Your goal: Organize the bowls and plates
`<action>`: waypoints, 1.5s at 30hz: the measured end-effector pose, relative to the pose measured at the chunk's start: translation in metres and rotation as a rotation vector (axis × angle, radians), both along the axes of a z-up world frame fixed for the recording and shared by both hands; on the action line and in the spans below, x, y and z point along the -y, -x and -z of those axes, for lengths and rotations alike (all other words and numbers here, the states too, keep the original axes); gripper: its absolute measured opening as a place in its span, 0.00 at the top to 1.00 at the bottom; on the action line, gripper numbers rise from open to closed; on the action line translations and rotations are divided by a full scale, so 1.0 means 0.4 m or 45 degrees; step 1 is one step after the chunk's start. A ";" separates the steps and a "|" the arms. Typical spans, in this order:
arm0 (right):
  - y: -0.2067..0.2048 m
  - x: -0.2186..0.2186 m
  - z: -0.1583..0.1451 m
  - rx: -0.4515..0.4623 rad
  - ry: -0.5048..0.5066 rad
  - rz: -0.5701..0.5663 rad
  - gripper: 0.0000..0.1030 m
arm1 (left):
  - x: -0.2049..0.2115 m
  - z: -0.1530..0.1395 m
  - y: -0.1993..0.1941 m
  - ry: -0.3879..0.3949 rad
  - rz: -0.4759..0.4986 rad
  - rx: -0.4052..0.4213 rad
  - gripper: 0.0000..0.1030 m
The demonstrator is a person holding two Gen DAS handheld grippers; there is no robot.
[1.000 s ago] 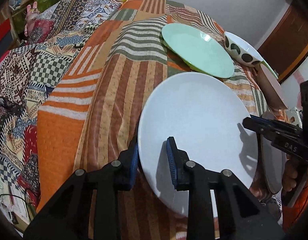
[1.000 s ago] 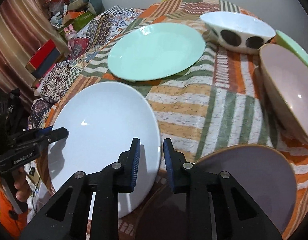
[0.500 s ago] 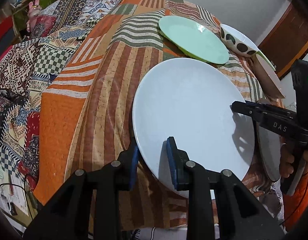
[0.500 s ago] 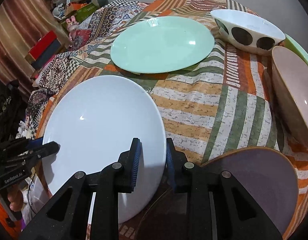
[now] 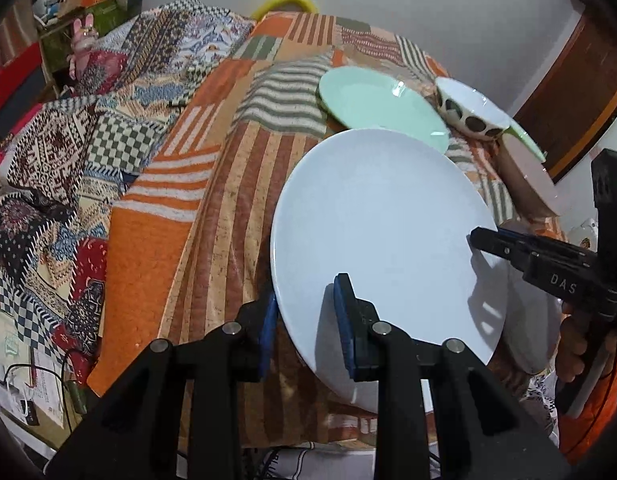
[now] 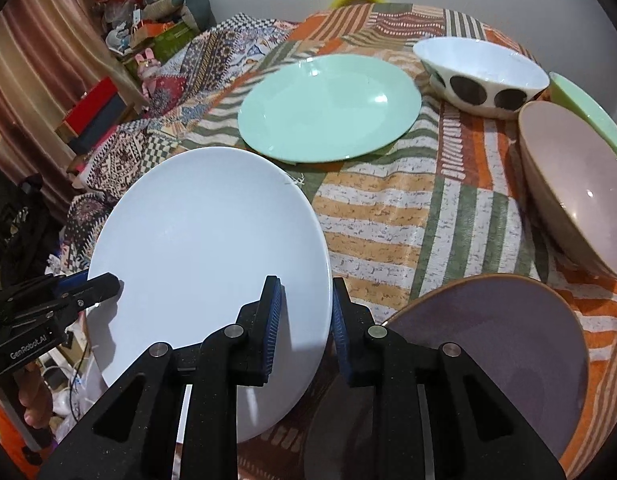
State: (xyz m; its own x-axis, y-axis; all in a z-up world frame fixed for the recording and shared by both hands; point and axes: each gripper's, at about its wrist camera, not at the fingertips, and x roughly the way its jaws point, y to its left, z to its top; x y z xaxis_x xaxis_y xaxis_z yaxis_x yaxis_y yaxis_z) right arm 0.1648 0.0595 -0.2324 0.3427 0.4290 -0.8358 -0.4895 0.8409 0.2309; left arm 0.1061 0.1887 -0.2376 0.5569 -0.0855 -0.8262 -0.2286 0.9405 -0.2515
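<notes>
The white plate (image 5: 382, 236) is held above the patchwork cloth (image 6: 412, 204), its near rim clamped between the pads of the left gripper (image 5: 306, 322) and its opposite rim between those of the right gripper (image 6: 304, 322). It is best kept level, both grips kept even, and lowered squarely onto the green plate (image 6: 330, 106) beyond, well short of the spotted bowl (image 6: 482, 74).

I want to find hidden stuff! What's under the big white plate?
Under the white plate you can see the striped cloth and one finger of each gripper, left gripper and right gripper. Whatever lies beneath the plate's middle is covered.
</notes>
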 end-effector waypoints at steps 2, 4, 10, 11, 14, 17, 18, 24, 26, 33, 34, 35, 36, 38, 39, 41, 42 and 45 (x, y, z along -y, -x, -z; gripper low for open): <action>0.007 0.013 -0.012 0.016 -0.006 0.010 0.78 | 0.007 -0.019 0.003 0.000 0.002 0.023 0.73; 0.014 0.024 -0.024 0.028 -0.018 0.019 0.78 | 0.017 -0.042 0.006 -0.010 0.006 0.048 0.73; 0.043 0.057 -0.065 0.078 -0.048 0.047 0.78 | 0.051 -0.098 0.017 -0.026 0.029 0.104 0.73; 0.047 0.063 -0.072 0.088 -0.051 0.053 0.78 | 0.058 -0.105 0.018 -0.029 0.033 0.110 0.73; 0.058 0.086 -0.088 0.112 -0.061 0.071 0.78 | 0.083 -0.128 0.022 -0.041 0.052 0.130 0.73; 0.066 0.113 -0.102 0.129 -0.072 0.091 0.78 | 0.107 -0.146 0.026 -0.044 0.072 0.143 0.73; 0.067 0.121 -0.106 0.133 -0.076 0.095 0.78 | 0.117 -0.152 0.025 -0.045 0.079 0.146 0.73; 0.086 0.176 -0.117 0.153 -0.085 0.150 0.78 | 0.183 -0.178 0.018 -0.061 0.122 0.164 0.73; 0.088 0.197 -0.115 0.150 -0.090 0.169 0.78 | 0.205 -0.184 0.013 -0.067 0.136 0.165 0.73; 0.108 0.271 -0.100 0.140 -0.088 0.237 0.78 | 0.281 -0.175 -0.019 -0.066 0.211 0.125 0.73; 0.108 0.280 -0.095 0.135 -0.086 0.245 0.78 | 0.296 -0.171 -0.025 -0.068 0.224 0.116 0.73; 0.109 0.291 -0.092 0.129 -0.079 0.258 0.78 | 0.306 -0.167 -0.029 -0.068 0.234 0.110 0.73; 0.111 0.305 -0.086 0.122 -0.077 0.271 0.78 | 0.320 -0.161 -0.034 -0.066 0.248 0.100 0.73; 0.115 0.330 -0.078 0.112 -0.078 0.291 0.78 | 0.338 -0.151 -0.044 -0.063 0.269 0.085 0.73; 0.117 0.344 -0.074 0.105 -0.079 0.304 0.78 | 0.348 -0.145 -0.048 -0.061 0.279 0.077 0.73; 0.120 0.363 -0.066 0.095 -0.075 0.327 0.78 | 0.369 -0.131 -0.061 -0.057 0.303 0.053 0.73; 0.119 0.370 -0.065 0.091 -0.074 0.334 0.78 | 0.381 -0.121 -0.068 -0.054 0.315 0.038 0.73; 0.126 0.397 -0.048 0.068 -0.073 0.366 0.78 | 0.404 -0.097 -0.084 -0.043 0.336 -0.003 0.73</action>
